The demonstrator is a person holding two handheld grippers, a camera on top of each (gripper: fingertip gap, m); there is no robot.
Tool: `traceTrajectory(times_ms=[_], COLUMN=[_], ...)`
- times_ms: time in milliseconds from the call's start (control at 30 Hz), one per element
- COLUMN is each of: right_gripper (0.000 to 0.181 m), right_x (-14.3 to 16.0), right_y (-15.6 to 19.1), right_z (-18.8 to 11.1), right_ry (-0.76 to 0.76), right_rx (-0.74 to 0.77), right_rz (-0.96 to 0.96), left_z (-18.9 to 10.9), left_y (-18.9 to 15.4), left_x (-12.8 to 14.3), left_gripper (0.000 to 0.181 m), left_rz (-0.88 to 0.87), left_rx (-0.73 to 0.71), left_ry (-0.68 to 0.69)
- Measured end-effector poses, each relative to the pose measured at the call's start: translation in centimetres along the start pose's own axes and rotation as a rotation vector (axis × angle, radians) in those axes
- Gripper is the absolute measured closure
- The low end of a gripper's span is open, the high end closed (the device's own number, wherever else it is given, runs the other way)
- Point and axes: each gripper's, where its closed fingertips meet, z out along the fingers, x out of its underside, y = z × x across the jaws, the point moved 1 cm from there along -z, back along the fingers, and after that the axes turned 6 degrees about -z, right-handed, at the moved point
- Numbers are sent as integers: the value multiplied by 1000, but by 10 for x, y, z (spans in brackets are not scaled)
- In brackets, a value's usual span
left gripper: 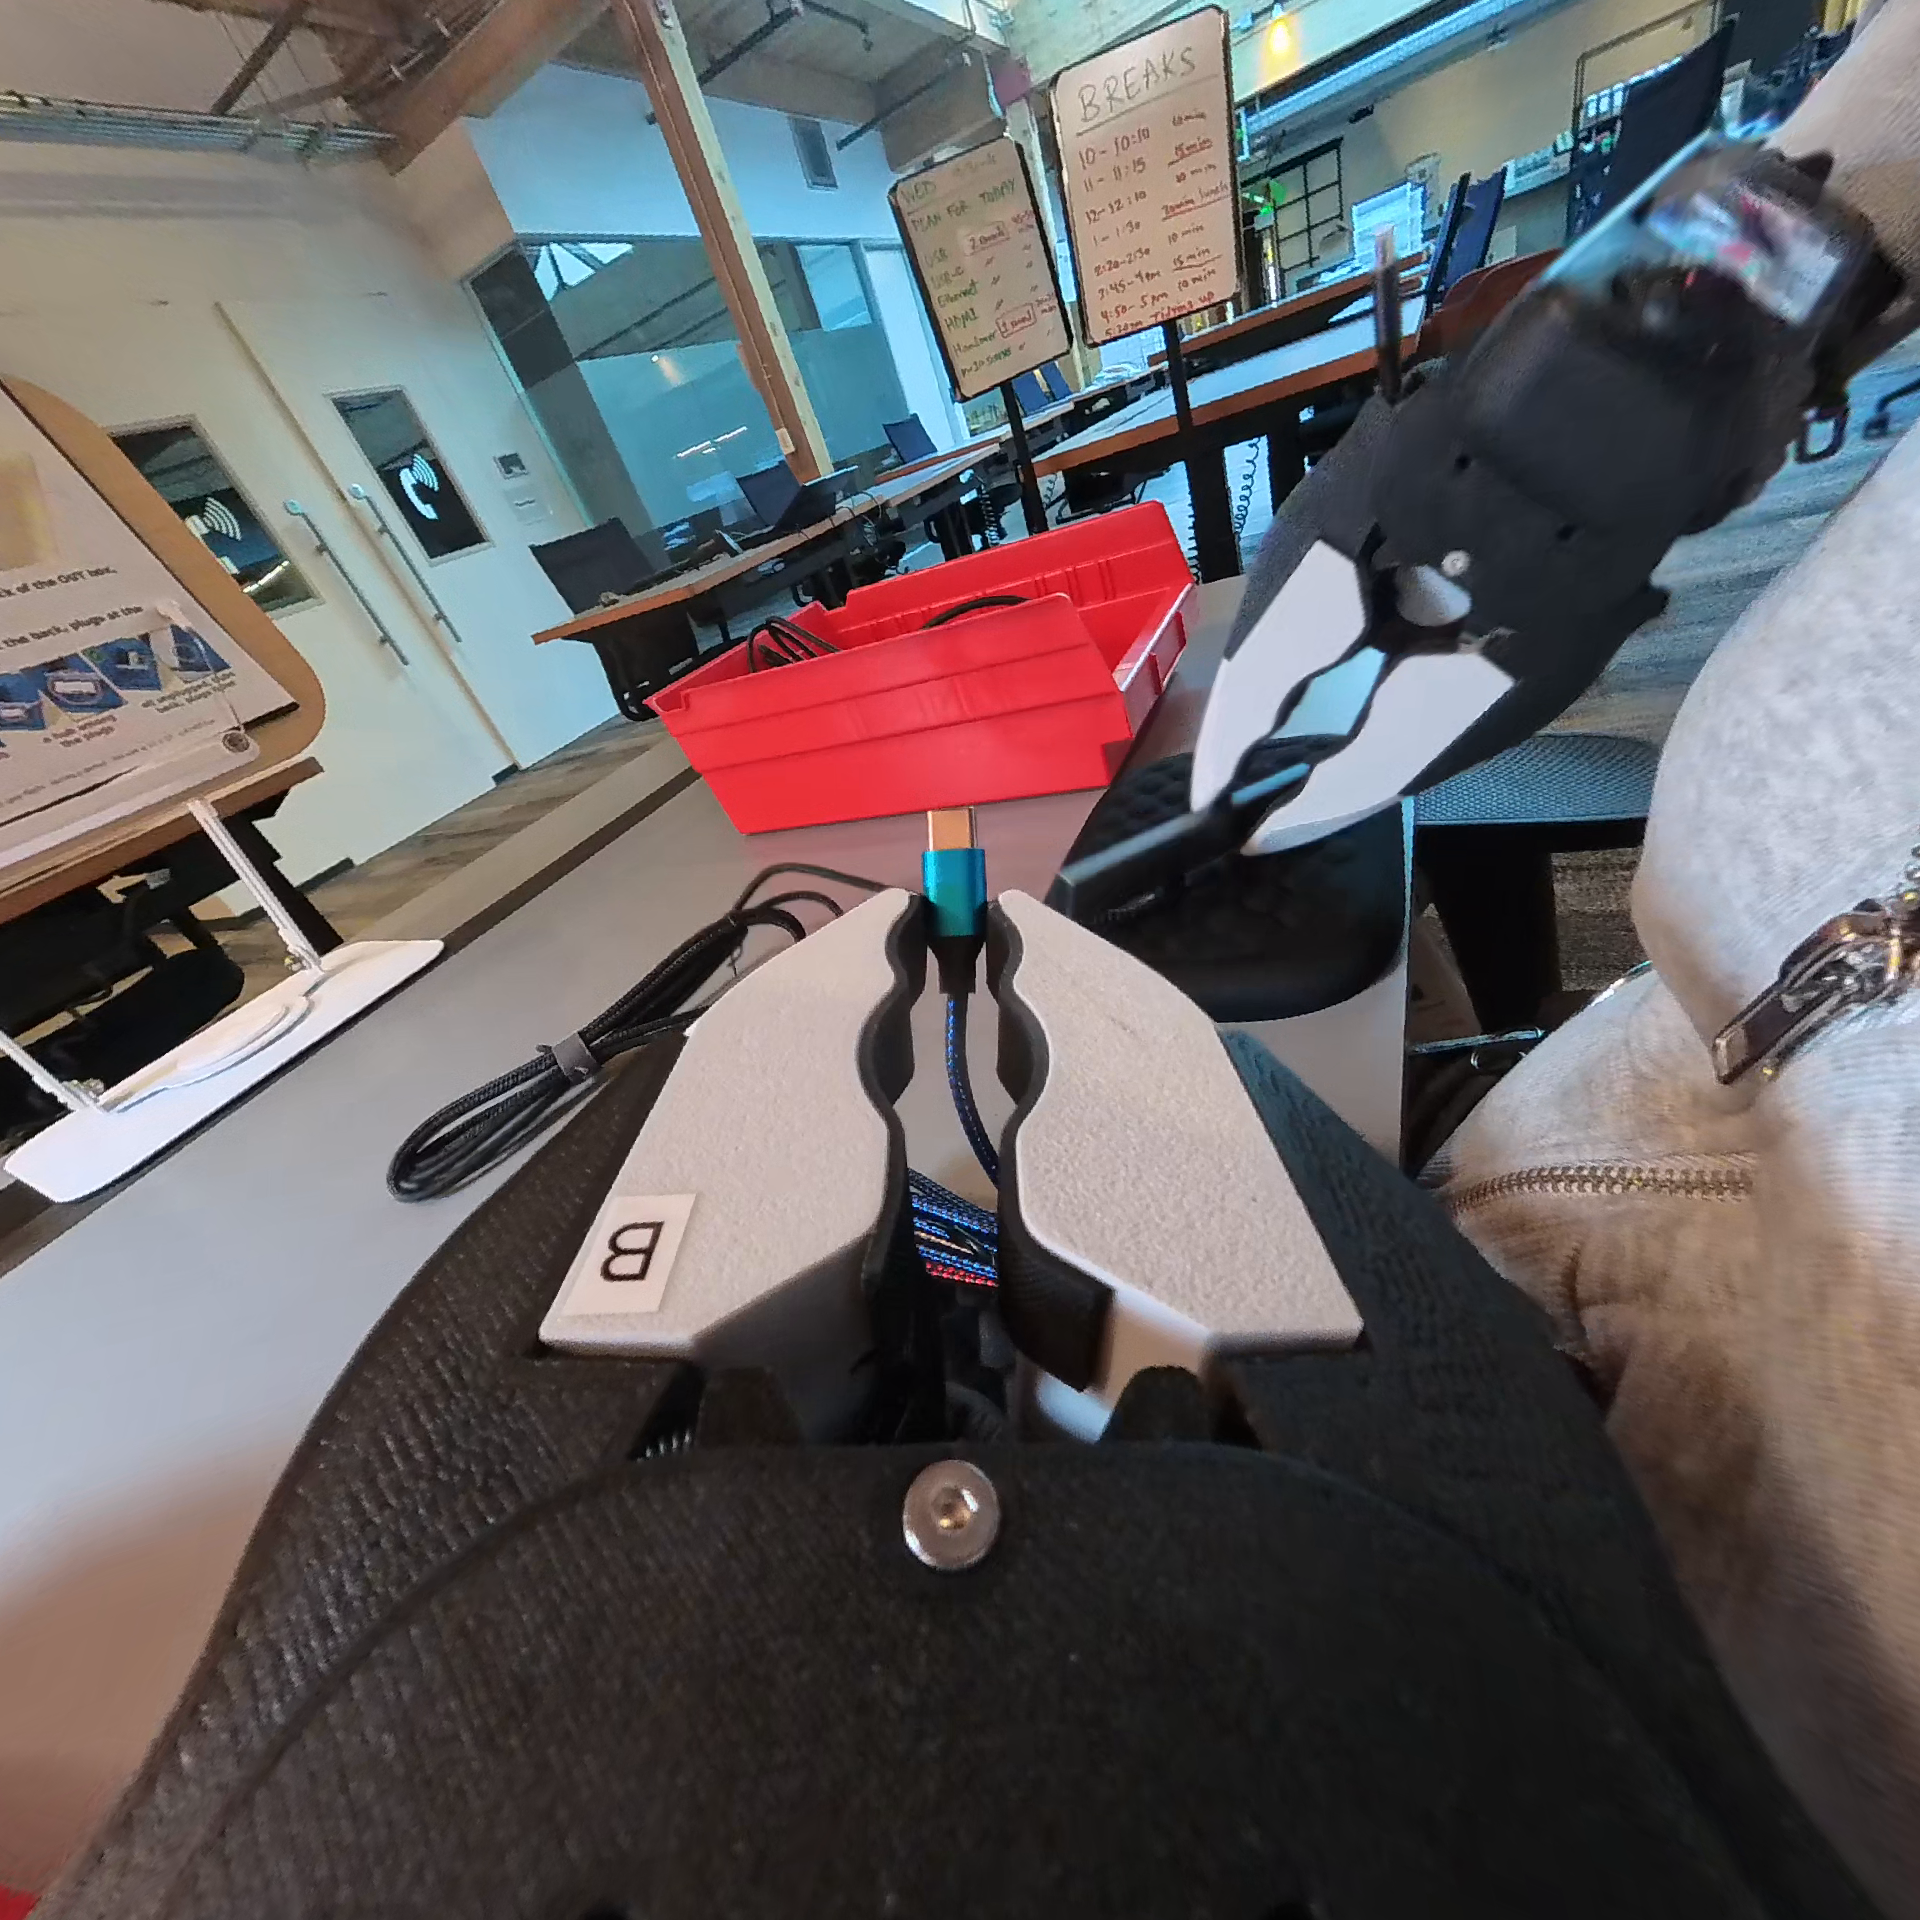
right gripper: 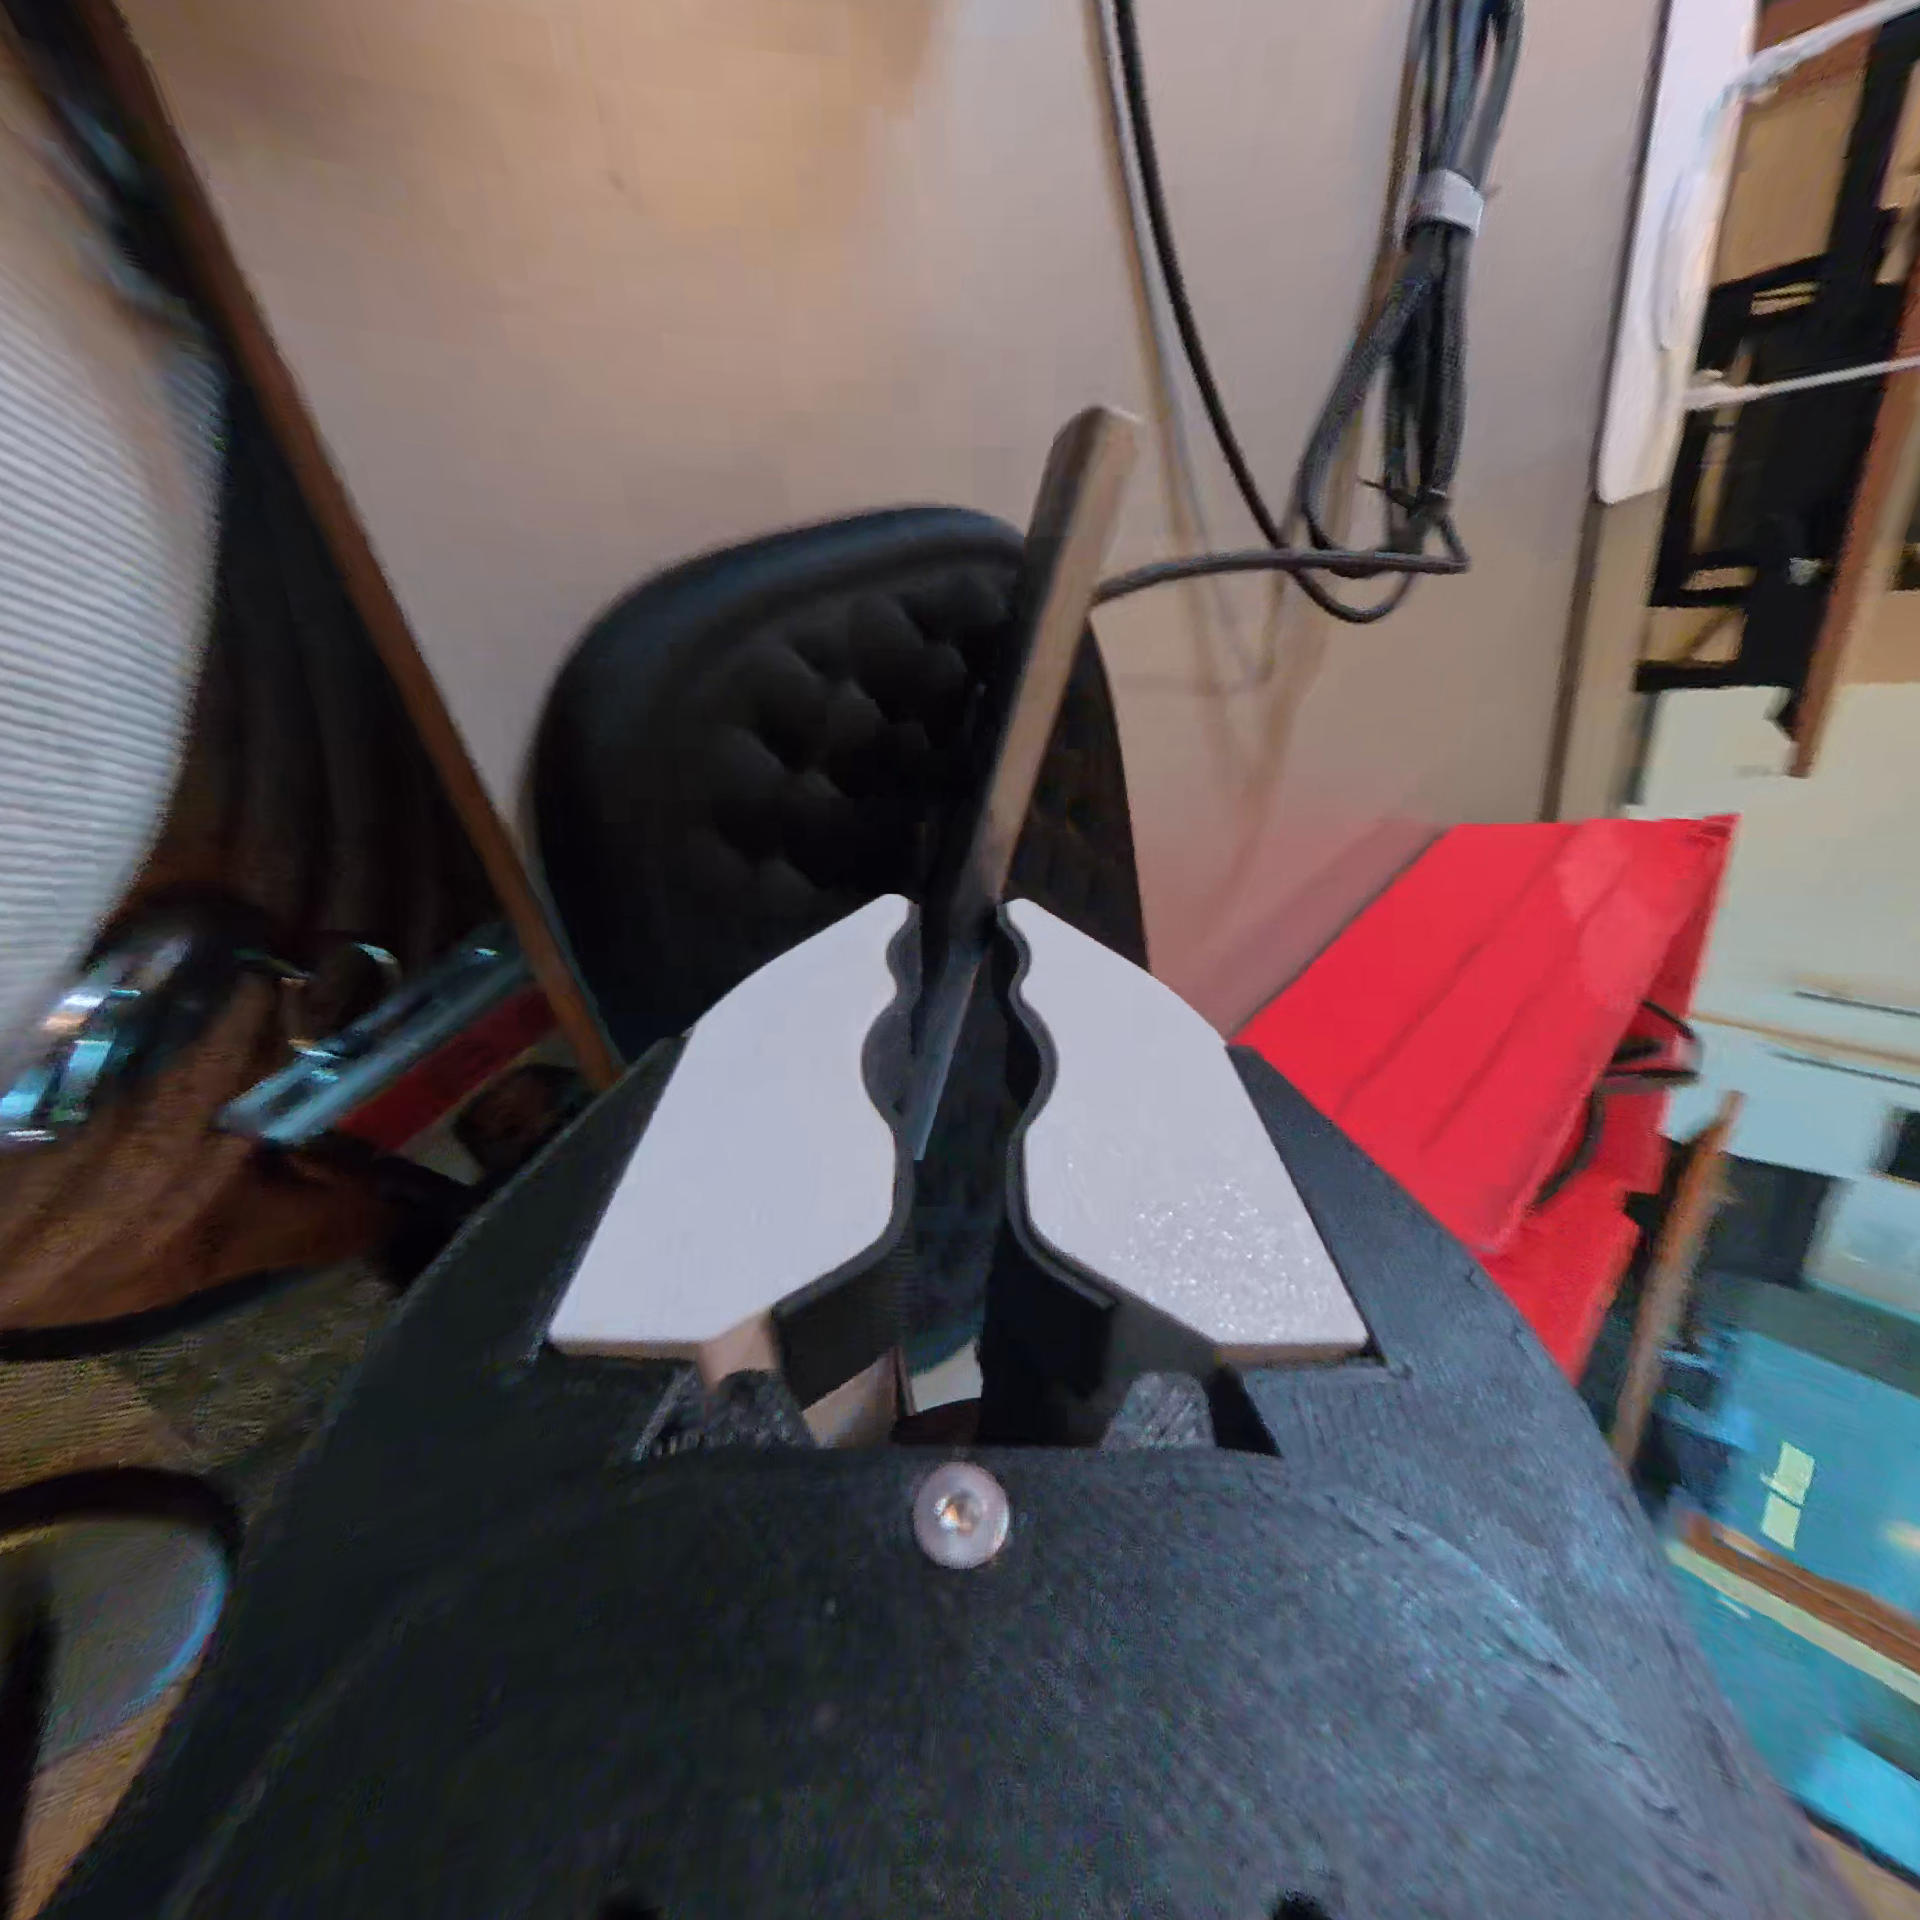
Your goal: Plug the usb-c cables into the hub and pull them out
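My left gripper is shut on a USB-C cable with a teal plug. The metal tip points forward past the fingertips, and the blue braided cord runs back between the fingers. My right gripper is shut on a slim dark hub that sticks out ahead, tilted right. In the left wrist view the right gripper hangs at the upper right, holding the hub just right of and beyond the plug, apart from it. The hub's ports are not visible.
A coiled black cable lies on the grey table, also shown in the right wrist view. A red bin holding cables stands behind. A black chair and a person's grey sleeve are at the right. A sign stand is at the left. Tip to tip, the grippers are about 20 centimeters apart.
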Motion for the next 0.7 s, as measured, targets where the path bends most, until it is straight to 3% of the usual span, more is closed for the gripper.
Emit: traceTrajectory(times_ms=[467,567,700], right_gripper=[171,172,172], right_x=[4,-5,-40], right_y=[-2,-24,-87], right_z=[13,9,-13], right_ry=[39,-94,-550], right_rx=[-328,-517,-888], right_rz=[352,746,1376], left_z=[1,1,0], left_y=[-1,1,9], left_x=[2,0,-2], left_gripper=[170,170,170], left_rz=[8,-33,-143], left_rx=[3,15,43], left_ry=[17,13,0])
